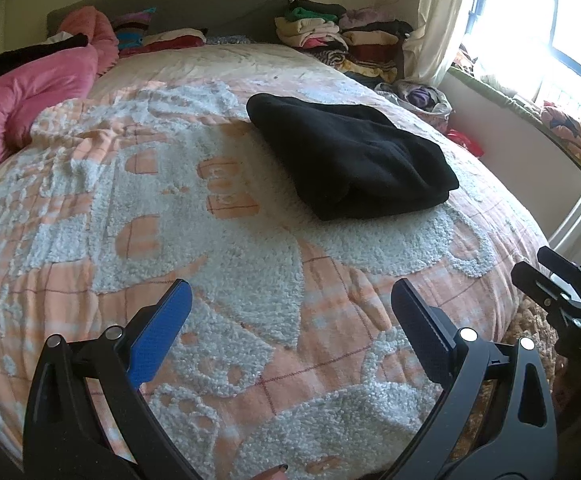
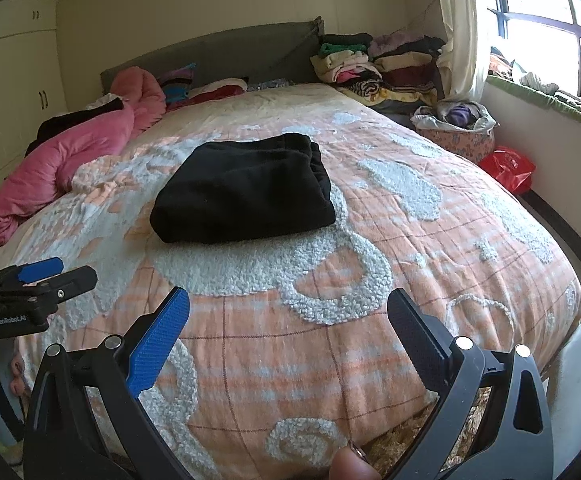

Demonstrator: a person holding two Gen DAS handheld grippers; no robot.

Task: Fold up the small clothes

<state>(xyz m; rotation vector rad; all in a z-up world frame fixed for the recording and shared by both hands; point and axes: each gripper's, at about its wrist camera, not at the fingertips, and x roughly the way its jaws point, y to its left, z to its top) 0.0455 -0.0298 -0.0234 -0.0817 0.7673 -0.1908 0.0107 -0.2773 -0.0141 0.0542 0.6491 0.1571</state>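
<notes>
A black garment (image 1: 350,164) lies folded into a thick rectangle on the orange and white bedspread (image 1: 194,216). It also shows in the right wrist view (image 2: 246,188), near the bed's middle. My left gripper (image 1: 290,312) is open and empty, held over the near part of the bed, well short of the garment. My right gripper (image 2: 288,320) is open and empty, over the bed's near edge. Each gripper shows at the side of the other's view: the right one (image 1: 546,276) and the left one (image 2: 60,272).
A pink quilt (image 2: 70,160) is bunched at the bed's left. Stacks of folded clothes (image 2: 378,64) sit at the far right by the headboard (image 2: 218,52). A basket of clothes (image 2: 456,128) and a red bag (image 2: 508,166) stand on the floor under the window.
</notes>
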